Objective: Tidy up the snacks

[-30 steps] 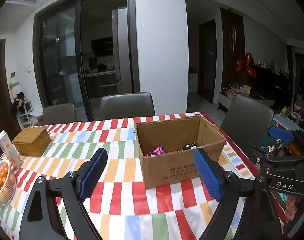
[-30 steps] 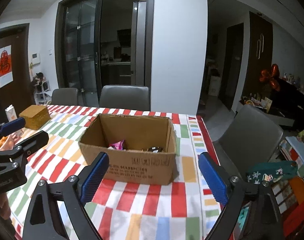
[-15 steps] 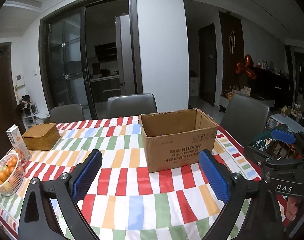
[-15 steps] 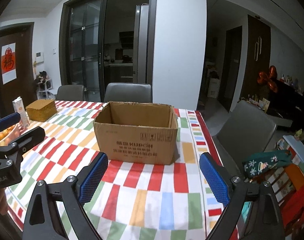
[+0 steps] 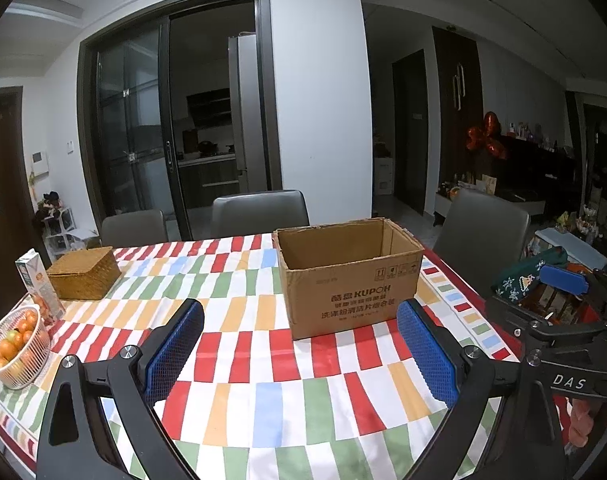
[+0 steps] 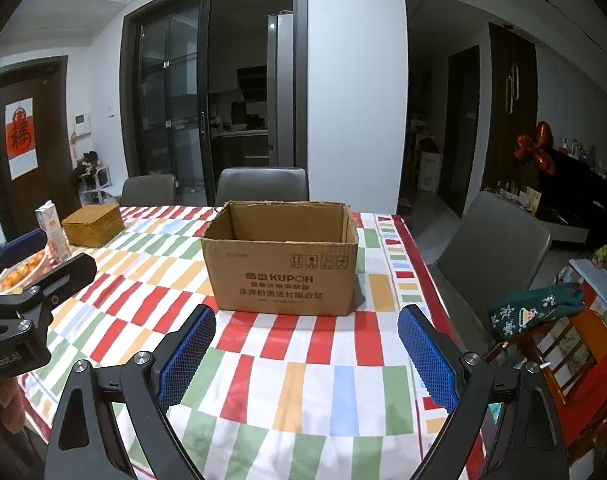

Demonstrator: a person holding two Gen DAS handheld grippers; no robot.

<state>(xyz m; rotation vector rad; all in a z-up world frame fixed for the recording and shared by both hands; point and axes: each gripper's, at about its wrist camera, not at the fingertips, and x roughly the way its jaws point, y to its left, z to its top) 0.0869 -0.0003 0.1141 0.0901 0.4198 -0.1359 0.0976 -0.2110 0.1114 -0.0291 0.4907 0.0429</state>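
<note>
A brown cardboard box (image 5: pixel 349 280) (image 6: pixel 283 268) with an open top stands on the striped tablecloth (image 5: pixel 239 360) (image 6: pixel 303 380). Its inside is hidden from this low angle. My left gripper (image 5: pixel 299 348) hangs over the near part of the table, well short of the box, its blue pads (image 5: pixel 175 348) wide apart and nothing between them. My right gripper (image 6: pixel 307 352) is likewise open and empty in front of the box. Each gripper shows at the edge of the other's view: the right gripper (image 5: pixel 563 280) and the left gripper (image 6: pixel 35 256).
A woven basket box (image 5: pixel 83 274), a juice carton (image 5: pixel 39 284) and a bowl of oranges (image 5: pixel 17 346) sit at the table's left end. Grey chairs (image 5: pixel 259 210) (image 6: pixel 495 248) stand at the far side and the right. A cluttered stool (image 6: pixel 543 320) is beyond the right edge.
Both grippers have drawn back from the box and sunk lower, so the snacks inside it no longer show. The left jaws stand a little wider than before.
</note>
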